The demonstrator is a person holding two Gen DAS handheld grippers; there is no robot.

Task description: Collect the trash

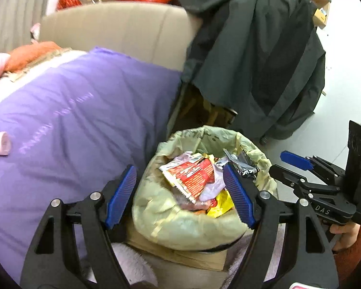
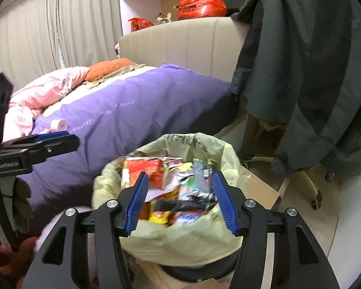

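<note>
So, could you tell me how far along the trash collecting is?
Done: the bin bag is packed with wrappers. In hand: nothing; the left gripper and right gripper hang open over it. Left: a pink roll lies on the bed, perhaps trash.

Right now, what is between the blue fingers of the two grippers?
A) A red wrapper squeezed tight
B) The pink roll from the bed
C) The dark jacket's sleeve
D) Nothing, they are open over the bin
D: the left gripper and the right gripper both stand open with nothing pinched, above the trash bin full of wrappers.
</note>
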